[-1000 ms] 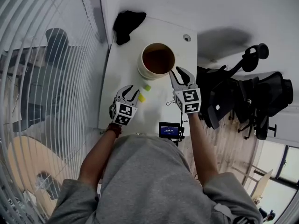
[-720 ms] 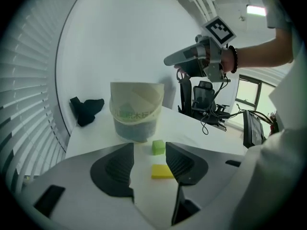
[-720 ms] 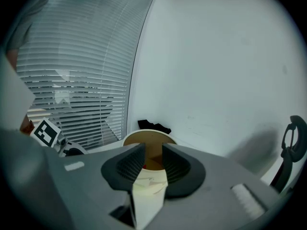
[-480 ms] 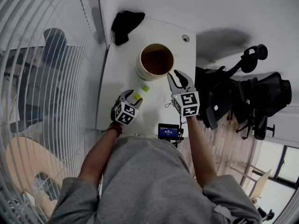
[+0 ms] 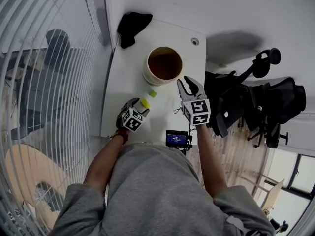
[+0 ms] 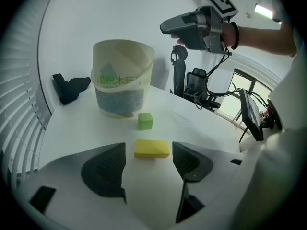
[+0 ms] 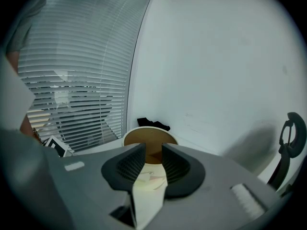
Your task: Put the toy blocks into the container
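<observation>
Your left gripper (image 5: 138, 106) is the nearer one. Its jaws have just been opening and are now spread wide. The yellow block (image 6: 151, 148) lies btwn the tips, untouched, w/ its long axis running jaw to jaw, so clearance looks tight. The green block (image 6: 145, 120) is just beyond, then the container (image 6: 122, 80). Your right gripper (image 5: 188, 85) hovers near the rim, jaws part-spread, empty.

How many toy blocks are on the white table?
2. A yellow block lies untouched between the left tongs, which have just been opening; a green cube sits beyond it, near the container. More may hide inside.
</observation>
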Action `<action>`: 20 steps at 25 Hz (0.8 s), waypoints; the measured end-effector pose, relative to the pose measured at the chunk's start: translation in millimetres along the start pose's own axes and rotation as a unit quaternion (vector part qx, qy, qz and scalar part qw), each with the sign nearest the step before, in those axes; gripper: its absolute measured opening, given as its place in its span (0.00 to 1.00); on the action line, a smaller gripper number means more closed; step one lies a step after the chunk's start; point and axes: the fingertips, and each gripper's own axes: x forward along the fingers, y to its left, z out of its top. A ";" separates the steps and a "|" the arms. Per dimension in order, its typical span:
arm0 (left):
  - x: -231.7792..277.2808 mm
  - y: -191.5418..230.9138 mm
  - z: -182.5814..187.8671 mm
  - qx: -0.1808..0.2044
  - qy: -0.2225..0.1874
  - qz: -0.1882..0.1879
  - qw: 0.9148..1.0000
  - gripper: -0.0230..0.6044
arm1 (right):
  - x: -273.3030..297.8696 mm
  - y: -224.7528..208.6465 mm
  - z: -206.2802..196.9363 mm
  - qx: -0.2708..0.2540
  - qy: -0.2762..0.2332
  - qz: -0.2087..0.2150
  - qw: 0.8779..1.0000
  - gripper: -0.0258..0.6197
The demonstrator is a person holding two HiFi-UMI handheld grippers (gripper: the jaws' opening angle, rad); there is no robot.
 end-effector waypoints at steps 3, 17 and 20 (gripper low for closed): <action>3.4 -1.3 -5.4 0.002 0.010 -0.001 1.000 0.51 | 0.0 5.4 -2.6 0.002 0.001 0.003 1.000 0.22; 21.9 -4.3 -12.8 0.009 0.034 0.009 0.999 0.50 | -7.0 13.6 -5.5 0.005 0.002 0.008 1.000 0.21; 21.3 -1.5 -12.0 0.007 0.030 0.015 0.999 0.45 | -8.1 14.0 -6.3 0.005 0.002 0.007 1.000 0.21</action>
